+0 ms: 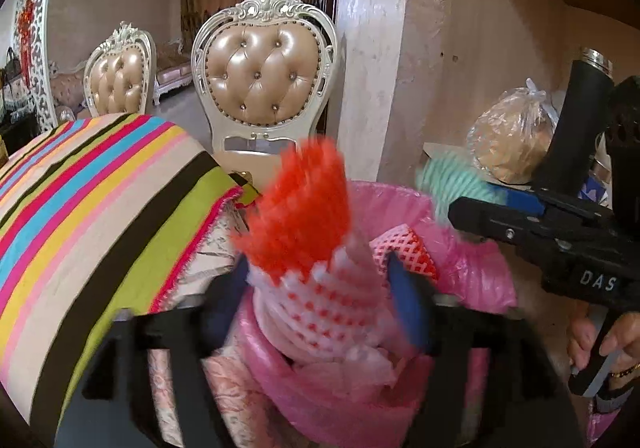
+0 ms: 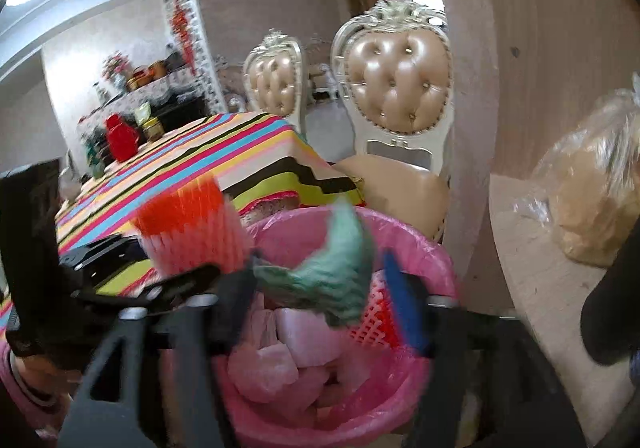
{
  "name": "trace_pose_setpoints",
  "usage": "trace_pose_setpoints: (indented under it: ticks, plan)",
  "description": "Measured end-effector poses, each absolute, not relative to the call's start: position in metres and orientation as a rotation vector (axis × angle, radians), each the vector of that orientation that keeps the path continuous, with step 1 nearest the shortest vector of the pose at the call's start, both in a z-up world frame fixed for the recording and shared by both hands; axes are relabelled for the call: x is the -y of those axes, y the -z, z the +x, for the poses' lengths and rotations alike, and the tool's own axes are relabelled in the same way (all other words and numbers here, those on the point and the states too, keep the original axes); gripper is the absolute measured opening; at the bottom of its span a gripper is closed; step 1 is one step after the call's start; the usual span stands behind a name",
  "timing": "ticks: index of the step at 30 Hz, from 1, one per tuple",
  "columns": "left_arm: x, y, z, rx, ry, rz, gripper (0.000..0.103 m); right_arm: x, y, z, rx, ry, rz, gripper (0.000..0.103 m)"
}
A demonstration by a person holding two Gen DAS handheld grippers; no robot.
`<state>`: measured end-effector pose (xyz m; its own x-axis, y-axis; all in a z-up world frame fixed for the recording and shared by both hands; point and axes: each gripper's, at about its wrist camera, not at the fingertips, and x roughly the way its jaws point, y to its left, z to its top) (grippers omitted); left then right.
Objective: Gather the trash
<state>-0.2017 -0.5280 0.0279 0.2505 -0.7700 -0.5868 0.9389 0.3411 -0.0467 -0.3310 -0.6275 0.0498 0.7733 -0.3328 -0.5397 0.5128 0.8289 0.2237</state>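
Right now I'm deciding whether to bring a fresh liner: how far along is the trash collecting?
Done: foam nets already lie in the pink-lined bin. In hand: the orange foam net sits between the left gripper's open jaws, the green wad between the right gripper's, both above the bin. Left: letting both fall in.

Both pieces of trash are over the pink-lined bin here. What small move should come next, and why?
Probably draw both hand-held grippers back: the left hand-held gripper and right hand-held gripper stand open, and the orange foam net and green scrap already hang over the bin.
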Motion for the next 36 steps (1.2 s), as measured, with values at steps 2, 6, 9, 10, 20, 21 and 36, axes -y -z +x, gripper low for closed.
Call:
trace_pose_setpoints:
  ticks: [2,6,9,10,20,21,36]
  plan:
    - [0.52,-0.032,-0.197,-0.543,1.192,0.348,0.083,0.627,-0.052,-0.332,-0.491,0.48,0.4,0.081]
    - [0.497,-0.045,-0.185,-0.488,1.155,0.34,0.099,0.613,-0.066,-0.336,-0.476,0.519,0.377,0.081]
    - [0.464,-0.061,-0.175,-0.396,1.116,0.305,0.098,0.595,-0.084,-0.342,-0.465,0.565,0.337,0.087]
    - [0.453,-0.068,-0.172,-0.373,1.113,0.295,0.098,0.588,-0.091,-0.344,-0.46,0.584,0.32,0.087]
    - [0.371,-0.107,-0.165,-0.312,1.227,0.288,0.099,0.515,-0.159,-0.368,-0.357,0.761,0.245,0.088]
    - [0.362,-0.106,-0.164,-0.317,1.227,0.285,0.099,0.508,-0.161,-0.37,-0.355,0.768,0.245,0.088]
    - [0.343,-0.07,-0.188,-0.461,1.483,0.276,0.099,0.422,-0.106,-0.403,-0.479,0.953,0.262,0.088]
